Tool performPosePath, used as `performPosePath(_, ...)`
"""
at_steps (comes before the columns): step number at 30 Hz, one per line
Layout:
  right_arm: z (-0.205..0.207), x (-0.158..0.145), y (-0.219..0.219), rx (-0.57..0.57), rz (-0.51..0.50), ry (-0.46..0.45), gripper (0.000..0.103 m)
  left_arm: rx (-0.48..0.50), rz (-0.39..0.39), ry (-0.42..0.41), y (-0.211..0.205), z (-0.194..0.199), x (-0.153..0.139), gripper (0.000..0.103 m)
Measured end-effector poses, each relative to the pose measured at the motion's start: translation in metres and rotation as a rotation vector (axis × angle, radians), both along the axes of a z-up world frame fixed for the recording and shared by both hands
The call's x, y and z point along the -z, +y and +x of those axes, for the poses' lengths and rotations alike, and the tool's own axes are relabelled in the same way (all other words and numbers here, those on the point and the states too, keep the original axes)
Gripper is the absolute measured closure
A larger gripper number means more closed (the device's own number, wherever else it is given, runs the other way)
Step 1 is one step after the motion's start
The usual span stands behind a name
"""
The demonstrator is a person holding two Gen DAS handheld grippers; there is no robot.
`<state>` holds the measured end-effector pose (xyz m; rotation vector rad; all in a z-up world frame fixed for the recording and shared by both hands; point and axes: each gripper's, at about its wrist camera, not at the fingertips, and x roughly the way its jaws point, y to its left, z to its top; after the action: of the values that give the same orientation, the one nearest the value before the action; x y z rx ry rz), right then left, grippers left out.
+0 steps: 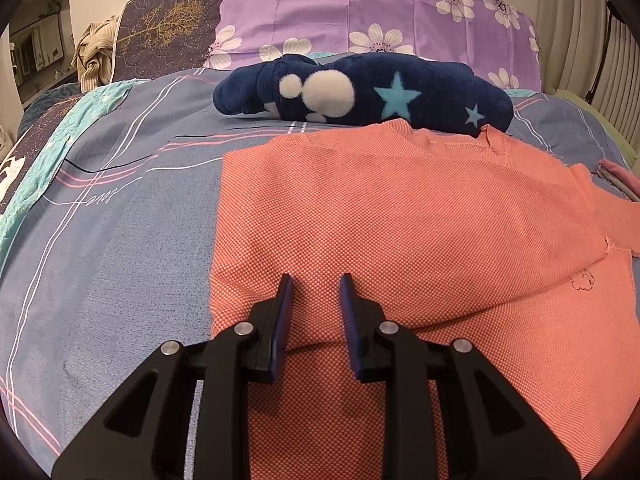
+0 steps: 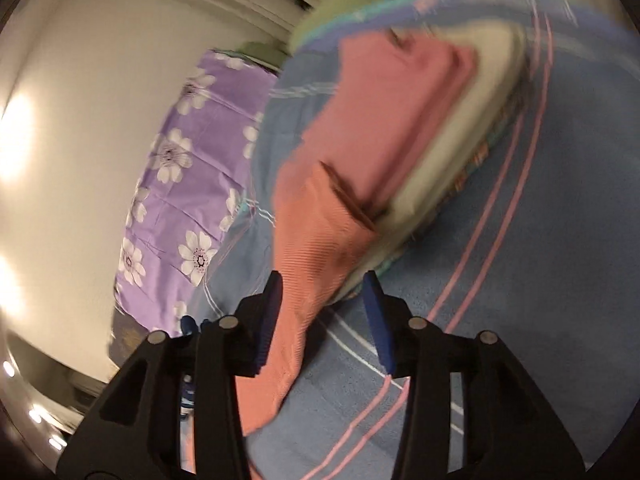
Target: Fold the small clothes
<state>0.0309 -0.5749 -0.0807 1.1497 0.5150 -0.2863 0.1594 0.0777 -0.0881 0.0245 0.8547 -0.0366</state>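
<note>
Left gripper (image 1: 316,284) and right gripper (image 2: 324,280), black angular linkage arms, silver round pivot screws (four each), blue-faced fingers (image 1: 285,304)

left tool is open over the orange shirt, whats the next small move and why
Probably lower the left tool and close it on the orange shirt. It is open over the hem with nothing gripped, and the shirt's right sleeve lies unfolded. The right tool looks open too, in a blurred view.
</note>
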Motion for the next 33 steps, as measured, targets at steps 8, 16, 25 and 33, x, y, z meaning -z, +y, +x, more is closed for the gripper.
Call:
performPosePath(8,-0.001,-0.04,0.03,0.028,-0.152,-0.087,0.1,0.0,-0.002,0.0,0.001,0.0,0.0,0.077)
performPosePath(16,0.082,-0.093,0.196,-0.395,-0.287,-0.25,0.1,0.0,-0.007,0.0,0.0,0.0,0.0,0.077)
performPosePath(25,0.132,-0.012,0.414,-1.022,-0.435,-0.091,0.1,0.006,-0.064,0.001,0.007,0.001,0.0,0.075)
performPosePath(33,0.111,0.007,0.409,-1.073,-0.442,-0.046,0.071,0.07,-0.124,-0.01,0.004,0.0,-0.002,0.048)
